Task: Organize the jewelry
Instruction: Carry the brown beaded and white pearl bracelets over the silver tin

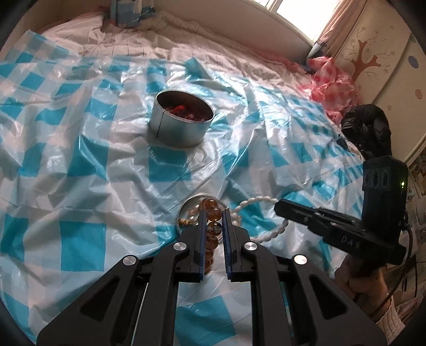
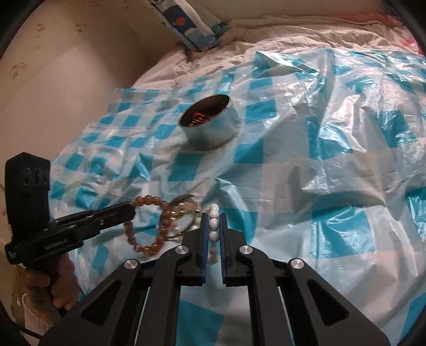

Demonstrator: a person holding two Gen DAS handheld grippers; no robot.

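Observation:
My left gripper [image 1: 214,213] is shut on an amber bead bracelet [image 1: 213,229], whose loop hangs below the fingers in the right wrist view as the amber bracelet [image 2: 149,226]. My right gripper [image 2: 213,215] is shut on a white bead bracelet [image 2: 213,226]; its white loop [image 1: 255,205] arcs out from the right gripper [image 1: 279,207] at the right of the left wrist view. Between them lies a small silver lid [image 1: 190,205] with loose trinkets. A round metal tin [image 1: 181,122], with red items inside, stands farther back, also seen as the tin [image 2: 210,125].
A blue-and-white checked plastic sheet [image 1: 80,159] covers the bed. A pink plastic bag [image 1: 332,87] and a black bag [image 1: 367,127] lie at the right edge by a wardrobe. A folded blue cloth [image 2: 191,24] leans at the headboard. A hand [image 2: 56,287] holds the left gripper's handle.

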